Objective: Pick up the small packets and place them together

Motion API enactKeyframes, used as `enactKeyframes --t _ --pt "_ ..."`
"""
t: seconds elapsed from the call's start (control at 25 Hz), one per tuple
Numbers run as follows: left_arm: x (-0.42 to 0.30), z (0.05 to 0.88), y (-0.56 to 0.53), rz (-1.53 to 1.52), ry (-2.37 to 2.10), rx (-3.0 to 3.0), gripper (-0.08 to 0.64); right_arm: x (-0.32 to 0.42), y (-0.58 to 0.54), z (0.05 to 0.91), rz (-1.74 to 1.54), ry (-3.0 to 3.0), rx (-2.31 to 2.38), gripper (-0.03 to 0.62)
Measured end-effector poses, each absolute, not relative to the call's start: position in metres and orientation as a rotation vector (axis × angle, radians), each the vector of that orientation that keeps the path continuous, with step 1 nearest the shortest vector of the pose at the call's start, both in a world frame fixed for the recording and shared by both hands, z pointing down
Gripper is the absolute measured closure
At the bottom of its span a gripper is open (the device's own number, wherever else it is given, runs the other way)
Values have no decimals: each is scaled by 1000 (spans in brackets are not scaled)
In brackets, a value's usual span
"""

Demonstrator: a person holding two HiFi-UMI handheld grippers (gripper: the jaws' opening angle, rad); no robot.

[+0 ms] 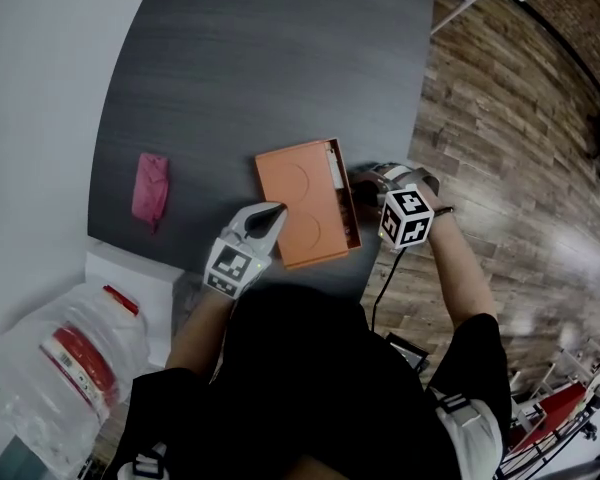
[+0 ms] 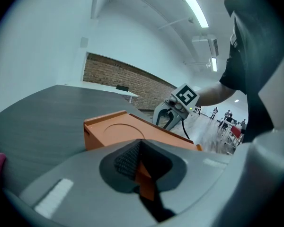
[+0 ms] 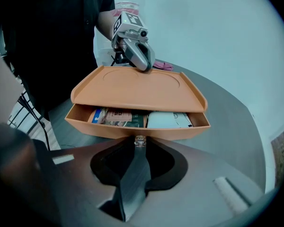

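Note:
An orange box [image 1: 298, 200] with a shallow drawer [image 3: 137, 126] sits near the front edge of the dark round table [image 1: 260, 58]. The drawer is pulled out a little, and small packets [image 3: 114, 116] and a white packet [image 3: 169, 119] lie inside. My right gripper [image 3: 140, 146] is shut on the drawer's small clear knob [image 3: 140, 140]; it also shows at the box's right side [image 1: 366, 190]. My left gripper [image 2: 140, 168] is shut on the box's raised rim at the opposite side [image 1: 270, 216]. A pink packet [image 1: 150, 190] lies alone on the table to the left.
A clear plastic bag [image 1: 60, 358] with red-and-white contents rests on a white surface [image 1: 130, 273] at the lower left. The table's edge runs just under the box. A wooden floor [image 1: 500, 148] lies to the right. The person's dark torso fills the lower middle.

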State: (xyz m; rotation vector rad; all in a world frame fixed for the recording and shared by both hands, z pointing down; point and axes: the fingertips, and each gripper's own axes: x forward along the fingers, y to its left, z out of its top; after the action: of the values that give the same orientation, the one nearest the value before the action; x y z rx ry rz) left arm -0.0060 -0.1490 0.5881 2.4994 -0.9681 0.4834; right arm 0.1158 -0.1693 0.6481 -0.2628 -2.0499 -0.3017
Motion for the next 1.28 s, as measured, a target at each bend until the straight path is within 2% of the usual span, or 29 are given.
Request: enactKeyframes --t 0.56,1.16,1.28 --pt "-20 591 -156 476 -1029 2467 561 167 -189 653 -240 -2024 -110 515" --pt "-22 591 -159 517 -1031 2475 561 176 -194 659 -219 -2014 -31 512" --pt "-22 592 -160 496 -1026 2462 561 188 -195 660 -205 -1978 8 476"
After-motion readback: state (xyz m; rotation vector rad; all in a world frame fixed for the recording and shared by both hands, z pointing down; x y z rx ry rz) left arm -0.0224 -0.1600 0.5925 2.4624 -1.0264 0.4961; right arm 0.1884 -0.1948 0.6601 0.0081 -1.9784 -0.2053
